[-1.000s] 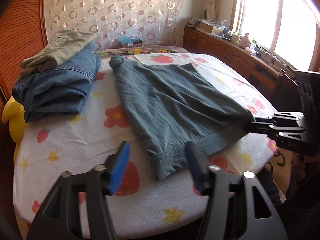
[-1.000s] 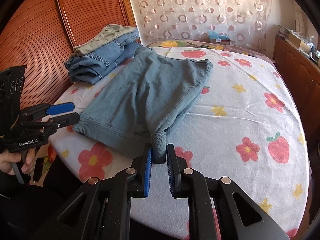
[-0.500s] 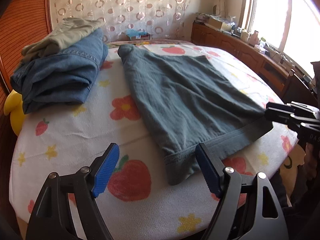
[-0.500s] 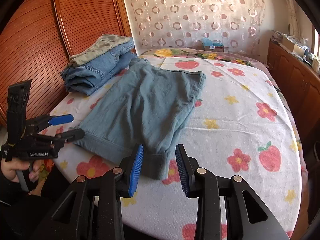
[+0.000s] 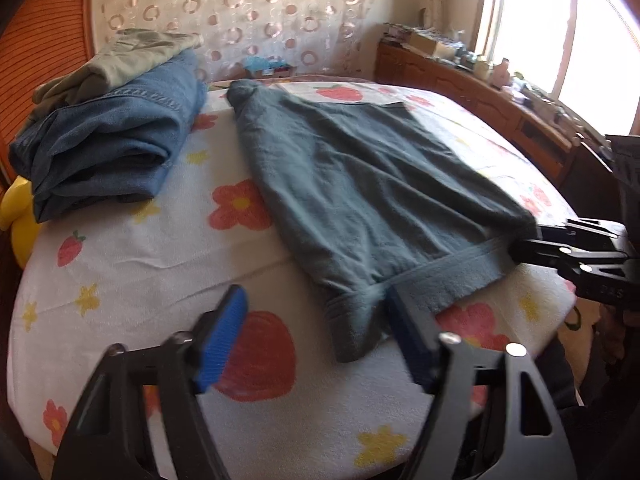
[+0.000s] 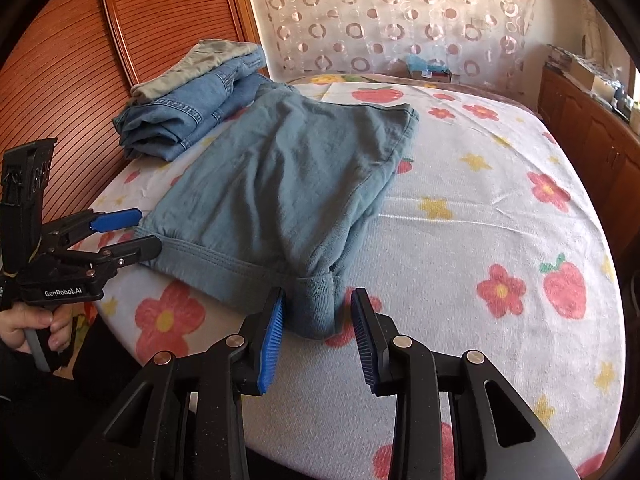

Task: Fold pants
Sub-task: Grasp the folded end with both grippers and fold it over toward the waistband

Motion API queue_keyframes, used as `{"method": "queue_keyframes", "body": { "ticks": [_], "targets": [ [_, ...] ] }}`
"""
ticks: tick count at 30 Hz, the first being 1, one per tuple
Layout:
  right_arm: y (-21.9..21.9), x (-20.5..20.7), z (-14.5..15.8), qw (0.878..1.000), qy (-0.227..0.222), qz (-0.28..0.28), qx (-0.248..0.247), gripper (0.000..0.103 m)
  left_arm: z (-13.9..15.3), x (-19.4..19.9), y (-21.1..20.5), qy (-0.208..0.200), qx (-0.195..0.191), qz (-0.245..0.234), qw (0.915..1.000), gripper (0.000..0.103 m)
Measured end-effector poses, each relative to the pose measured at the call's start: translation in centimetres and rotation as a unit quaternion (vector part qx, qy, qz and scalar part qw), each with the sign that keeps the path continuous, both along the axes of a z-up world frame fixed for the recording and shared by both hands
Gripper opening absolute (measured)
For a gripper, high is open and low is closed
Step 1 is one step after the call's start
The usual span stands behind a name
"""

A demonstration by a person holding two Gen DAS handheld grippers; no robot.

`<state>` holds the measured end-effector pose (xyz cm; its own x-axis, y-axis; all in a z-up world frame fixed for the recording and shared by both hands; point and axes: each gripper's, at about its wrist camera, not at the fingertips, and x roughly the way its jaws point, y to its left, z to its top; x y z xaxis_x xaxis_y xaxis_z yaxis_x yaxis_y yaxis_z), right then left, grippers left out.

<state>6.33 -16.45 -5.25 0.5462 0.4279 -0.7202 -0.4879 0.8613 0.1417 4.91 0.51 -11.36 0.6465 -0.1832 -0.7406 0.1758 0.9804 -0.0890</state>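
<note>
Grey-blue pants (image 5: 360, 184) lie folded flat on the flower-print tablecloth (image 5: 132, 264). Their near hem has two corners at the table's front edge. My left gripper (image 5: 316, 340) straddles the left corner; its right finger touches the cloth, the left pad stands clear, and the jaws are closing. In the right wrist view the pants (image 6: 280, 168) have their other hem corner between the fingers of my right gripper (image 6: 319, 332). Gaps show on both sides of it, and those jaws are closing too. Each view shows the other gripper: the right gripper (image 5: 560, 248) and the left gripper (image 6: 120, 236).
A stack of folded blue jeans (image 5: 108, 140) with a khaki garment (image 5: 132, 56) on top sits at the table's far left. A wooden cabinet (image 5: 480, 100) runs along the window wall. A person's hand (image 6: 36, 324) holds the left gripper's handle.
My right gripper, shut on the hem corner a second ago, has let it go and stands open around it. My left gripper sank a little, spread wider, then narrowed.
</note>
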Motion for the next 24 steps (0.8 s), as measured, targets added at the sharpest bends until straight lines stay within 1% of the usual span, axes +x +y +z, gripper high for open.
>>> {"method": "queue_keyframes", "body": {
  "ticks": [1,3,4,7,9,10,12,14,18,20,24],
  "targets": [
    [0.0,0.0,0.0,1.0,-0.001,0.001,-0.001,0.028,0.1,-0.1,-0.1,0.001,-0.003,-0.005,1.0,0.058],
    [0.1,0.0,0.0,1.0,-0.001,0.002,-0.001,0.026,0.2,-0.2,-0.3,0.001,-0.006,-0.014,0.9999,0.048],
    [0.0,0.0,0.0,1.0,0.0,0.003,0.001,0.025,0.2,-0.3,-0.4,0.001,-0.008,-0.017,0.9998,0.047],
    [-0.2,0.1,0.0,1.0,0.003,0.003,0.01,0.021,0.2,-0.3,-0.3,0.004,-0.02,-0.025,0.9995,0.039],
    [-0.3,0.1,0.0,1.0,0.005,0.004,0.016,0.017,0.2,-0.4,-0.2,0.007,-0.031,-0.03,0.9991,0.031],
    [-0.3,0.1,0.0,1.0,0.006,0.005,0.018,0.016,0.3,-0.5,-0.3,0.006,-0.032,-0.033,0.9989,0.03],
    [-0.3,0.0,0.1,1.0,0.005,0.007,0.02,0.014,0.5,-0.7,-0.6,0.001,-0.025,-0.035,0.9991,0.019],
    [-0.4,-0.2,0.4,1.0,0.001,0.008,0.023,0.012,1.1,-1.0,-0.9,-0.006,-0.024,-0.037,0.999,0.017],
    [-0.9,-0.8,1.3,0.999,-0.006,0.007,0.032,0.011,3.0,-1.4,-0.9,-0.025,-0.034,-0.046,0.9981,0.016],
    [-1.3,-1.2,2.1,0.999,-0.014,0.005,0.037,0.011,4.3,-1.7,-0.9,-0.037,-0.041,-0.051,0.9972,0.016],
    [-2.3,-2.2,3.8,0.998,-0.027,0.004,0.048,0.011,6.3,-2.5,-1.4,-0.057,-0.043,-0.061,0.9956,0.016]
  ]
}}
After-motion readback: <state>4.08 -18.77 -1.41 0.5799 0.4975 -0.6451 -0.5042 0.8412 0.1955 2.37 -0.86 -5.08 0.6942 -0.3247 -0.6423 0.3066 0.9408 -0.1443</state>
